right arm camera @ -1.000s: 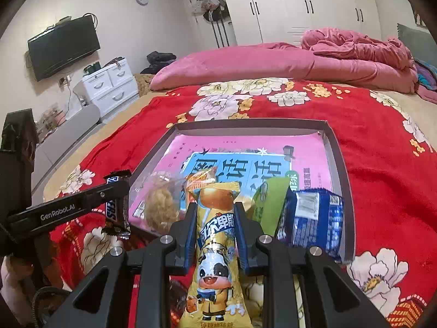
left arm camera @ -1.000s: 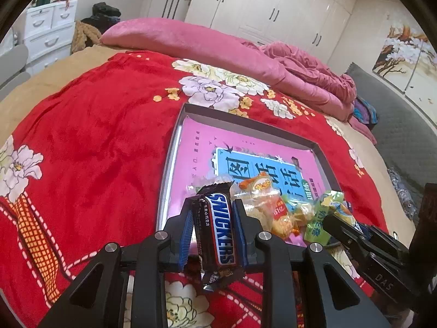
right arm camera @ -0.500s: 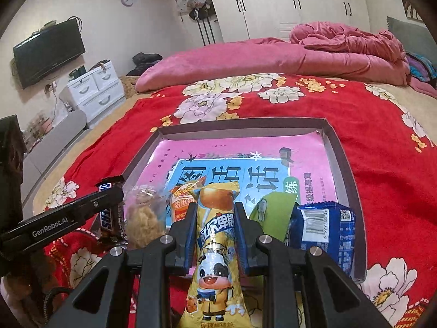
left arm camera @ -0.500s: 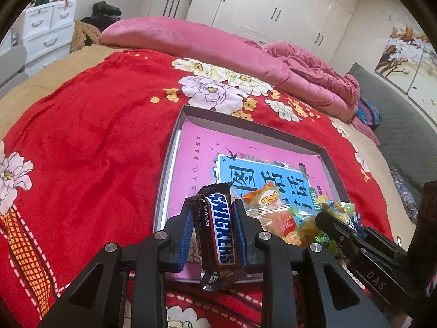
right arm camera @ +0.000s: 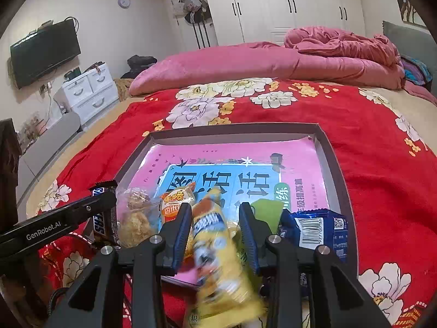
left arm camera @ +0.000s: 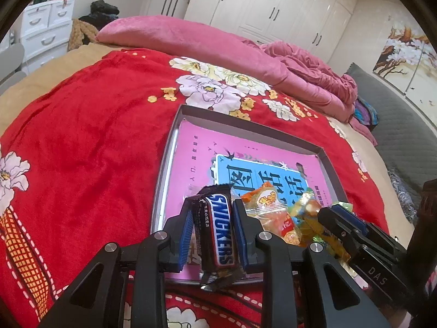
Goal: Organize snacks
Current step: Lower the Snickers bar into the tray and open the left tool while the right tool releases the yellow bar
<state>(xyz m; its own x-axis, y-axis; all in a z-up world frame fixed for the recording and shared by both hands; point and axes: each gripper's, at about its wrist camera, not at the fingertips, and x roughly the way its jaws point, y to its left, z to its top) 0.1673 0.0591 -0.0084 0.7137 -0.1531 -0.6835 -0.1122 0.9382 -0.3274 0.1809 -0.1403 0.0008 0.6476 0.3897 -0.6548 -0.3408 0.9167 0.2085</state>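
The right gripper (right arm camera: 214, 216) jaws have just opened, the yellow snack pack (right arm camera: 215, 243) now loose between them; the left gripper (left arm camera: 210, 213) jaws clamp a chocolate bar (left arm camera: 220, 229).

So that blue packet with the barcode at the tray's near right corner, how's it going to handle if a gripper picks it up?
The blue packet looks like thin glossy film, so probably slippery between the pads. It appears puffed and crinkled, likely light, and would dent rather than stay rigid. It lies against the tray wall, so a push may just wedge it there.
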